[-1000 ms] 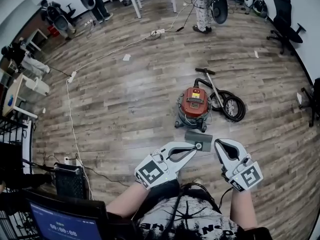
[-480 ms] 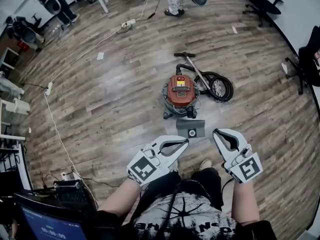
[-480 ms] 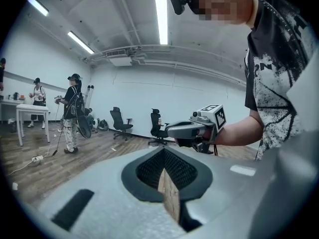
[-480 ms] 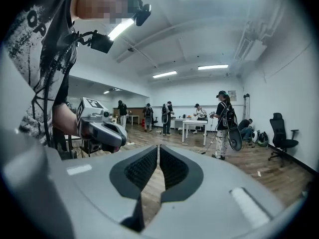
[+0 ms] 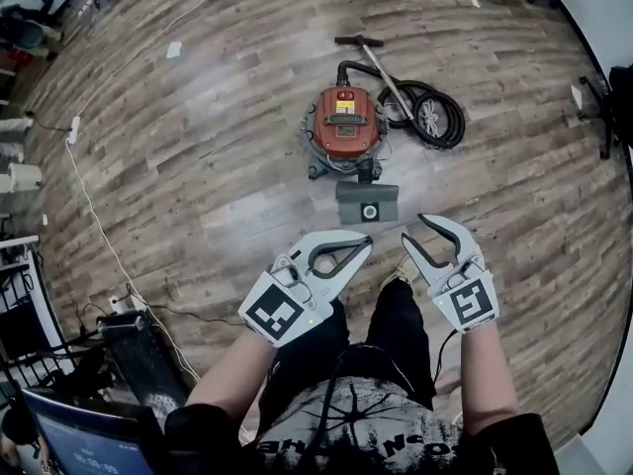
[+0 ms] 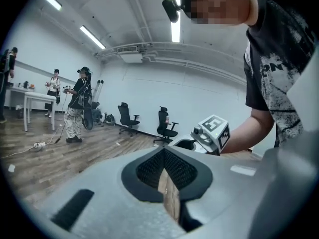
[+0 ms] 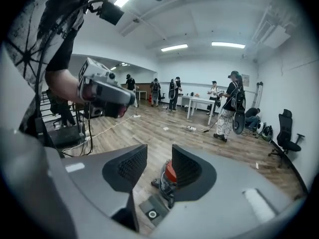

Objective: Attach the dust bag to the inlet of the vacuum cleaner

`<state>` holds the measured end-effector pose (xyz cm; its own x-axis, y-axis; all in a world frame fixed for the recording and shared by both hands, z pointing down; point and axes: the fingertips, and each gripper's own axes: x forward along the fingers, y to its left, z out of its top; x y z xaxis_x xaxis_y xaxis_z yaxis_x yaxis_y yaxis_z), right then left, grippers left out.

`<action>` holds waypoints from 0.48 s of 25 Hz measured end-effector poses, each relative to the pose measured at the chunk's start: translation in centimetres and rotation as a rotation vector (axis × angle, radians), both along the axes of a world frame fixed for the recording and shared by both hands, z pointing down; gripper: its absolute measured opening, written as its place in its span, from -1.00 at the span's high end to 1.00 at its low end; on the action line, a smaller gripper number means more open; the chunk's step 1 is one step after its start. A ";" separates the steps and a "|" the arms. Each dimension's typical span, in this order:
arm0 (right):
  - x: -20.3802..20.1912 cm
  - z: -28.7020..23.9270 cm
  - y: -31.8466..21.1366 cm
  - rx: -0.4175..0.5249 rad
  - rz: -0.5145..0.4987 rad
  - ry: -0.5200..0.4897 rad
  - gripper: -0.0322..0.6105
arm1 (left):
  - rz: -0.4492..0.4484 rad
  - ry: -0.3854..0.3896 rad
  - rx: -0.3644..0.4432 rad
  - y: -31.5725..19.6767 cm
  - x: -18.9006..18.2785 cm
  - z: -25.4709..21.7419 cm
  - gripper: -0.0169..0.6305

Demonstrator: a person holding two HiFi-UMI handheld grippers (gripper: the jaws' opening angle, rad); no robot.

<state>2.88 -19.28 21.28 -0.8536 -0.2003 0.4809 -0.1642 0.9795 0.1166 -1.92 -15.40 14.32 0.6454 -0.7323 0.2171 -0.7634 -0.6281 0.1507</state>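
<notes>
The dust bag (image 5: 367, 198) lies flat on the wooden floor (image 5: 198, 166), not yet on the inlet. It is a grey rectangle, and a round, pale-ringed opening (image 5: 370, 212) sits near the edge closest to the person. The bag lies at 6 o'clock of the vacuum cleaner (image 5: 344, 125), just beside its base; whether the two touch cannot be told.

The vacuum cleaner has a red top over a dark base. Its black hose (image 5: 435, 117) is coiled at its 3 o'clock, and a thin wand (image 5: 381, 67) runs up toward 12 o'clock.

Both tools hover above the floor at 6 o'clock of the bag, well apart from it. The left hand-held gripper (image 5: 367, 244) has its jaws pressed together with nothing between them. The right hand-held gripper (image 5: 415, 230) sits at 3 o'clock of the left one. Its jaws stand apart, having just been opening, and they grip nothing. In the right gripper view the distant vacuum cleaner and bag show through the gap.
</notes>
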 end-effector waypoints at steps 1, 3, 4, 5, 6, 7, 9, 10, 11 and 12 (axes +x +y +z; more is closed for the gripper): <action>0.0 1.9 -0.1 -0.023 -0.009 0.020 0.42 | -0.004 0.007 -0.024 -0.5 0.2 1.0 0.94; 0.0 5.7 -0.6 -0.065 -0.016 0.051 0.37 | -0.007 0.011 -0.053 -1.6 0.4 3.0 0.95; -0.1 7.6 -0.9 -0.066 -0.027 0.075 0.34 | -0.001 0.003 -0.055 -2.2 0.3 4.0 0.94; -0.1 9.5 -1.2 -0.054 -0.043 0.104 0.29 | 0.008 -0.012 -0.051 -2.6 0.2 5.1 0.95; -0.2 11.3 -1.5 -0.039 -0.056 0.129 0.28 | 0.016 -0.025 -0.044 -2.9 0.0 6.3 0.95; -0.3 13.3 -1.7 -0.029 -0.064 0.149 0.28 | 0.023 -0.036 -0.037 -3.2 -0.2 7.8 0.94; -0.3 17.7 -2.4 -0.016 -0.069 0.181 0.26 | 0.040 -0.064 -0.035 -4.0 -0.5 11.4 0.94; -0.2 20.2 -2.7 -0.014 -0.068 0.194 0.25 | 0.051 -0.074 -0.038 -4.5 -0.6 13.4 0.94; 0.0 22.8 -3.1 -0.015 -0.069 0.208 0.24 | 0.063 -0.081 -0.038 -5.1 -0.6 15.4 0.94; 0.2 25.6 -3.3 -0.013 -0.079 0.226 0.22 | 0.078 -0.089 -0.036 -5.8 -0.4 17.3 0.95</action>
